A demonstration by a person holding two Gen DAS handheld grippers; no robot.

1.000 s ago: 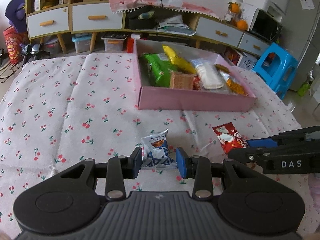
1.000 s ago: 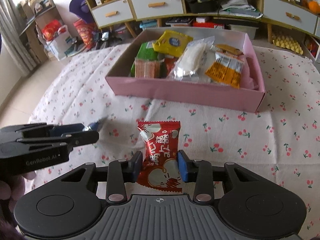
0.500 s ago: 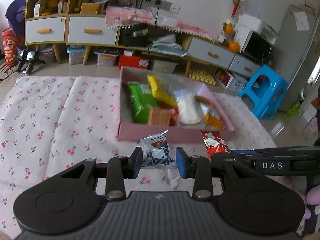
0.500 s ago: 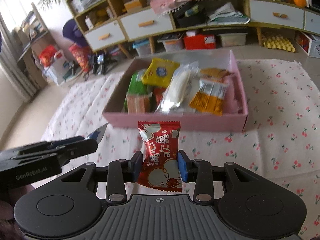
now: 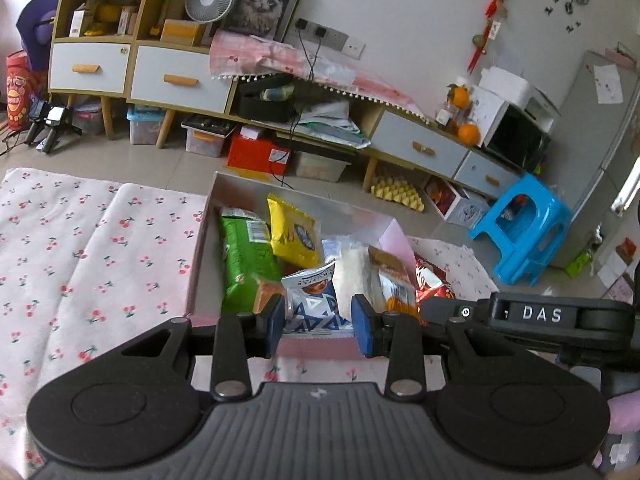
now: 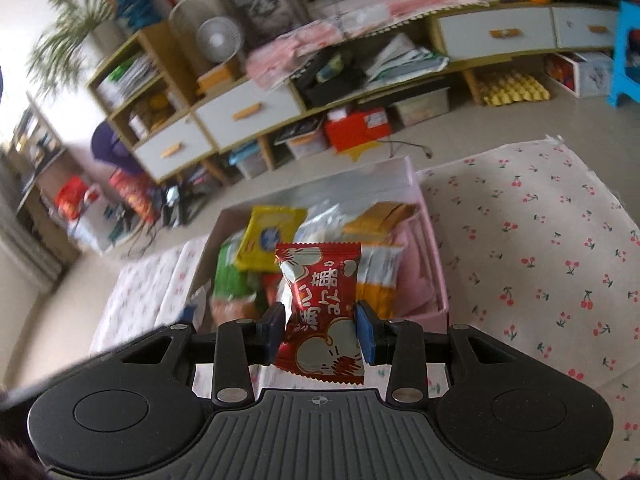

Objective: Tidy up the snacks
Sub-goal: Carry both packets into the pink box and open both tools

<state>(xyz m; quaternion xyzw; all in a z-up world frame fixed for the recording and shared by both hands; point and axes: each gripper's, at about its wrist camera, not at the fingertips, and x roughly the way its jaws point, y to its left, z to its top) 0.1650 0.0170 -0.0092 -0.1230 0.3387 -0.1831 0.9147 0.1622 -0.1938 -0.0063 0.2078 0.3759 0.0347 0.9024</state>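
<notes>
My left gripper point(image 5: 318, 322) is shut on a small white-and-blue snack packet point(image 5: 314, 300), held in the air over the near wall of the pink box point(image 5: 198, 264). The box holds a green bag point(image 5: 246, 264), a yellow bag point(image 5: 292, 236) and several other packets. My right gripper point(image 6: 320, 328) is shut on a red snack packet point(image 6: 322, 304) with white print, raised in front of the same pink box point(image 6: 434, 276). In the left wrist view the right gripper's black body, marked DAS, reaches in from the right, with the red packet point(image 5: 430, 284) at its tip.
The box sits on a cherry-print cloth point(image 5: 80, 248) over the table. Beyond the table's far edge are the floor, a low cabinet with drawers point(image 5: 176, 80), storage bins point(image 5: 256, 154) and a blue stool point(image 5: 524, 232). Cloth point(image 6: 540, 248) lies to the right of the box.
Both grippers have lifted their packets off the cloth and carried them toward the pink box, which is now close under both. The views have tilted up toward the room.
</notes>
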